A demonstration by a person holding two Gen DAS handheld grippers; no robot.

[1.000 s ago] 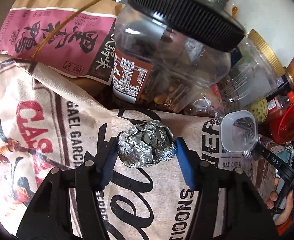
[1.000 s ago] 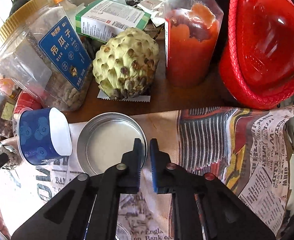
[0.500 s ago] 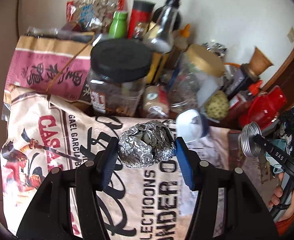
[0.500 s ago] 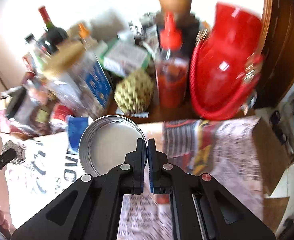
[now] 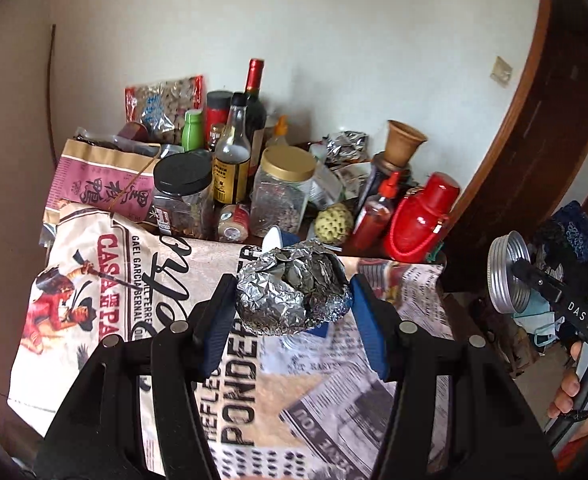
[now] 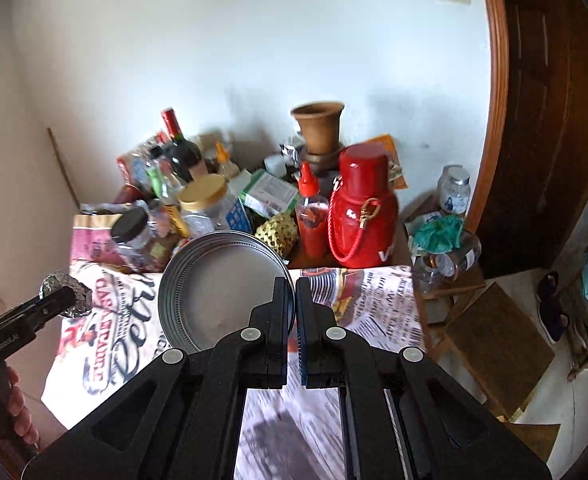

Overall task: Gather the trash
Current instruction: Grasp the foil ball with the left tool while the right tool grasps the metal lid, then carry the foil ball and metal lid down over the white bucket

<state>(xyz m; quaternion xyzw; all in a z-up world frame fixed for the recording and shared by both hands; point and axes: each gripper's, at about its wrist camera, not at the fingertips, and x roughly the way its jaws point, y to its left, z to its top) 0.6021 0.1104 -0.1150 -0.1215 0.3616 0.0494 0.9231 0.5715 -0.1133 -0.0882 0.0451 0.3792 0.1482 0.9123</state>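
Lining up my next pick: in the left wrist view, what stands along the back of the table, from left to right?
Pink-labelled paper bag → black-lidded jar → gold-lidded jar → bumpy green fruit → red squeeze bottle → red flask.

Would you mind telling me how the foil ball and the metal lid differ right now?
The foil ball is crumpled and lumpy; the metal lid is a smooth, flat disc. The ball sits between the left gripper's spread pads; the lid is pinched by its rim in the right gripper. Both are silvery and lifted off the table.
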